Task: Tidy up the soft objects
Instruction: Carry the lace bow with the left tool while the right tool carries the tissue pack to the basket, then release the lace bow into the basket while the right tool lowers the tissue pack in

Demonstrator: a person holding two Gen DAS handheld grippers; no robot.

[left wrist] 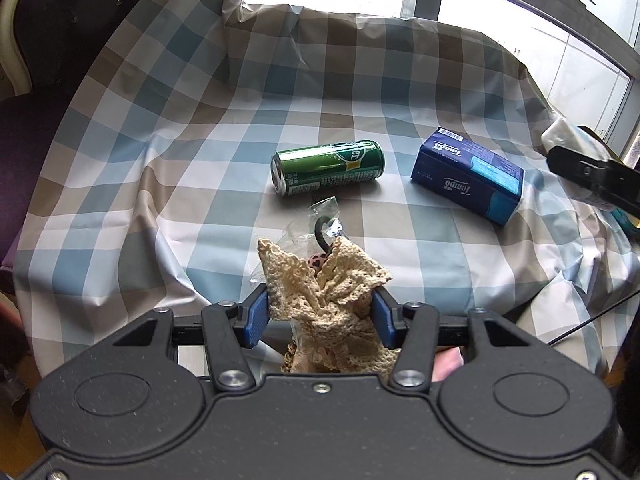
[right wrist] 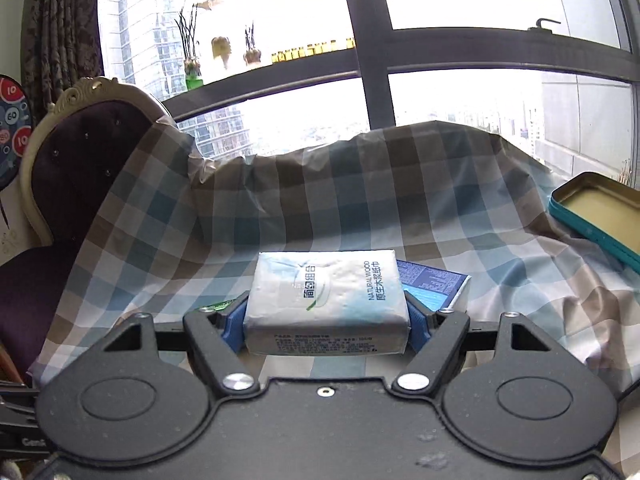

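Between the blue pads of the left gripper (left wrist: 320, 312) sits a bunched cream lace cloth (left wrist: 328, 292), pinched from both sides so that it bulges up above the fingers and hangs down behind them. Tucked into the cloth's upper folds is a crinkled clear plastic bag (left wrist: 320, 220) holding a dark loop and a pink spotted bit; the bag pokes out forward, toward the green can (left wrist: 328, 167). That can lies on its side on the checked tablecloth (left wrist: 160, 168), just beyond the bag's tip and apart from the gripper. To the can's right, also on the tablecloth, lies a blue Tempo tissue box (left wrist: 468, 176), slightly tilted and well apart from the lace cloth.

In the right wrist view, the right gripper (right wrist: 326, 320) is closed on a white tissue pack (right wrist: 326, 300), its blue pads pressing the pack's two short ends. The pack lies flat between the fingers, printed face up, and fills the gap fully. The same gripper and pack show at the right edge of the left wrist view, raised above the table surface. Directly behind the pack, the blue box (right wrist: 434, 284) peeks out to the right, and a sliver of green shows at the left pad. Farther right, a teal tin (right wrist: 600, 216) lies open on the raised cloth, near the window (right wrist: 480, 92).
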